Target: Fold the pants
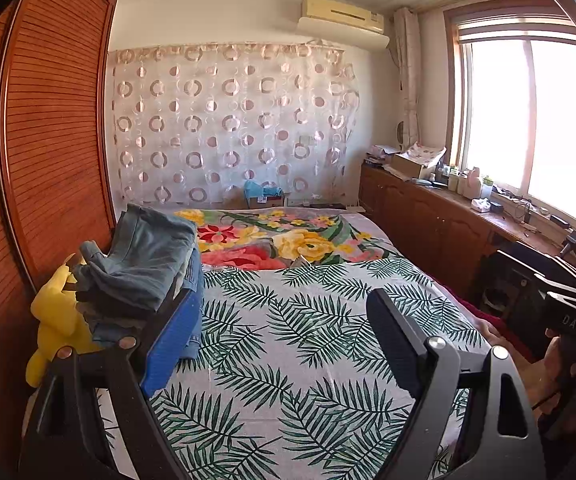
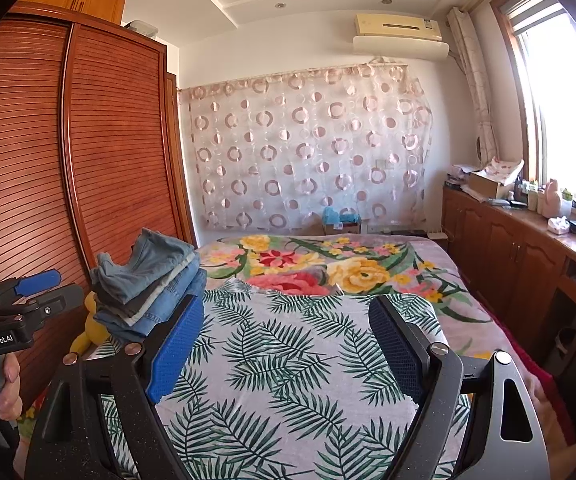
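Pants (image 1: pixel 144 264) are all sitting in a stack at the left edge of the bed (image 1: pixel 288 340), right by the wardrobe (image 1: pixel 48 120), probably to leave the leaf-print sheet free for folding. Left gripper (image 1: pixel 288 340) and right gripper (image 2: pixel 288 352) both hang over the bed, jaws wide, holding nothing.

The left gripper (image 1: pixel 284 320) hangs wide open and empty over the leaf-print bed (image 1: pixel 308 360). A pile of folded pants (image 1: pixel 144 268) sits at the bed's left edge beside a yellow plush toy (image 1: pixel 54 316).
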`<state>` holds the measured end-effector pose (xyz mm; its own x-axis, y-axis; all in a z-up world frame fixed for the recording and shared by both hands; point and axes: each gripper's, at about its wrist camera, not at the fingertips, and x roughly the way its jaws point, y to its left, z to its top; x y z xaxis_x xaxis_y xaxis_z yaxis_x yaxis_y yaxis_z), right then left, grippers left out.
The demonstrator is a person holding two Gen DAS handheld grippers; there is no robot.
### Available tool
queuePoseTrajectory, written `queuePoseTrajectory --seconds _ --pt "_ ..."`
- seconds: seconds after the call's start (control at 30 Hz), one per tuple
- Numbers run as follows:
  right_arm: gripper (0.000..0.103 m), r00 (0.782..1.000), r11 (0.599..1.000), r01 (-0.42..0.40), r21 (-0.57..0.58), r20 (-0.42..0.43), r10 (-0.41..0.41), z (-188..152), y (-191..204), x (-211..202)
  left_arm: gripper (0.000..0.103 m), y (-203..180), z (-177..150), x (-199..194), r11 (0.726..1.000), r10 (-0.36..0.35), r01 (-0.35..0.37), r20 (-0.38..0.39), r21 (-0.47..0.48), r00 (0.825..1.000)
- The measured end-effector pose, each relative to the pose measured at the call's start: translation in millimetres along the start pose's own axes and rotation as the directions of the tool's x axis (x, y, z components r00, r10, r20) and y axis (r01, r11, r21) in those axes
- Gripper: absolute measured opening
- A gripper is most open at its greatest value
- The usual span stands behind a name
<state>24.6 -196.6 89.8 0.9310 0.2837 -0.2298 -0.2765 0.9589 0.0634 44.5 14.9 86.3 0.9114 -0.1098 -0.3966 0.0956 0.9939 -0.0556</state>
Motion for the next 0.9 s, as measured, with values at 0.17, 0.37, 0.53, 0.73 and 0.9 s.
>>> queuePoseTrajectory --seconds 0.17,0.37,0.53,0.73,0.9 --pt "0.086 1.000 1.000 0.001 0.000 0.002 -0.001 0.2 -1.4 -0.6 0.086 -0.1 0.1 -0.1 1.000 0.000 0.000 0.000 0.000 1.000" --pt "0.086 1.000 1.000 0.003 -0.001 0.004 -0.003 0.2 -1.7 -0.7 0.086 0.0 0.0 0.1 1.000 -0.002 0.002 0.002 0.000 1.000" --pt "0.086 1.000 1.000 0.003 -0.001 0.004 -0.003 0.3 -2.0 -0.5 0.086 -0.5 0.1 -0.3 1.000 -0.001 0.001 0.001 0.000 1.000" --pt "0.086 1.000 1.000 0.003 -0.002 0.004 -0.003 0.7 -1.7 -0.2 0.086 -0.8 -0.1 0.0 1.000 0.000 0.000 0.001 0.001 1.000" --pt "0.086 1.000 1.000 0.000 -0.002 0.004 0.000 0.7 -2.0 -0.1 0.086 -0.7 -0.2 -0.1 1.000 -0.001 0.001 0.001 0.001 1.000"
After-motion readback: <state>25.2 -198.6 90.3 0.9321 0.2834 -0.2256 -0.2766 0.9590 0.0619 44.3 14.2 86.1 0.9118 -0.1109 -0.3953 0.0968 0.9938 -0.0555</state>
